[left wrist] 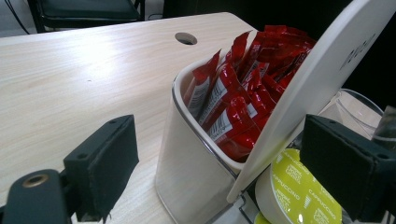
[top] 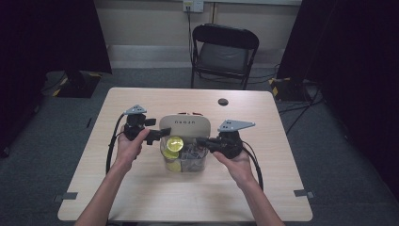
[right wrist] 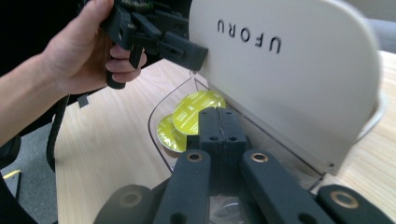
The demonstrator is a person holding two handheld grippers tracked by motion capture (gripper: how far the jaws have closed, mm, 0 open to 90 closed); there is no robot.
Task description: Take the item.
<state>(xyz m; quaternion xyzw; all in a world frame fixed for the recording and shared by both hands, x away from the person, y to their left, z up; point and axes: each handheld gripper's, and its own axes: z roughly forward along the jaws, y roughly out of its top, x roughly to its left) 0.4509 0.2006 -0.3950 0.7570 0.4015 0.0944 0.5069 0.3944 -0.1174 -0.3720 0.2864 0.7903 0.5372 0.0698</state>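
Observation:
A beige two-part box stands mid-table with its lid [top: 184, 123] raised upright; the lid [right wrist: 289, 70] reads UFORU. Red sachets [left wrist: 243, 102] fill the white rear compartment [left wrist: 187, 177]. The clear front compartment [top: 188, 162] holds yellow-green capsules [top: 174, 142], also seen as capsules [right wrist: 196, 109]. My left gripper [top: 157, 135] is open at the box's left side. Its jaws stand wide apart on either side of the lid's edge [left wrist: 317, 88]. My right gripper [right wrist: 219, 123] is shut with nothing between its jaws, reaching over the clear compartment from the right [top: 201, 141].
The wooden table [top: 141, 188] has a round cable hole [top: 223, 101] behind the box. A black folding chair [top: 223, 52] stands beyond the far edge. Dark curtains hang at both sides of the room.

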